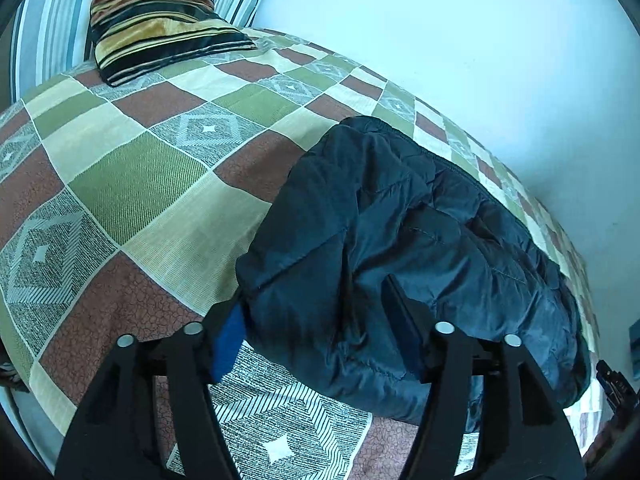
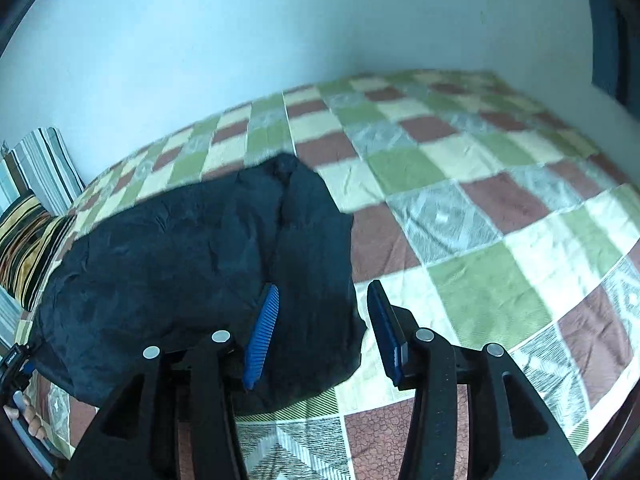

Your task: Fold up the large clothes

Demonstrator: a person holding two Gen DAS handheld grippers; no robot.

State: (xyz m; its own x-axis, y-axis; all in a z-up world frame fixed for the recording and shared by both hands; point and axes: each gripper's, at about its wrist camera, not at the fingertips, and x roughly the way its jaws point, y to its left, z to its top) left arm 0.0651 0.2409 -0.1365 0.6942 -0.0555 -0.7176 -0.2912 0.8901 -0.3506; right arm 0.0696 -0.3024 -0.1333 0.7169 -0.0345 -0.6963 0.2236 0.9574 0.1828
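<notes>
Striped cushion (image 1: pixel 160 16) seen at head of checked bedspread (image 1: pixel 132 184). Dark quilted jacket (image 1: pixel 400 248) laid folded on bedspread, well apart from cushion. Left gripper (image 1: pixel 316 320) spread over jacket's near edge, nothing pinched. Right gripper (image 2: pixel 324 332) spread above jacket's corner, pads clear of fabric.

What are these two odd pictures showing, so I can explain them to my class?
No robot here: a person holds a two-fingered gripper in each hand, each carrying a wide-angle camera looking along its fingers. One picture comes from the left gripper, the other from the right gripper. Both look down at a bed with a checked bedspread. A dark padded jacket, partly folded, lies on it; a striped cushion sits at the far end. Both grippers stand open, with the jacket's near edge between their fingers but not pinched.
</notes>
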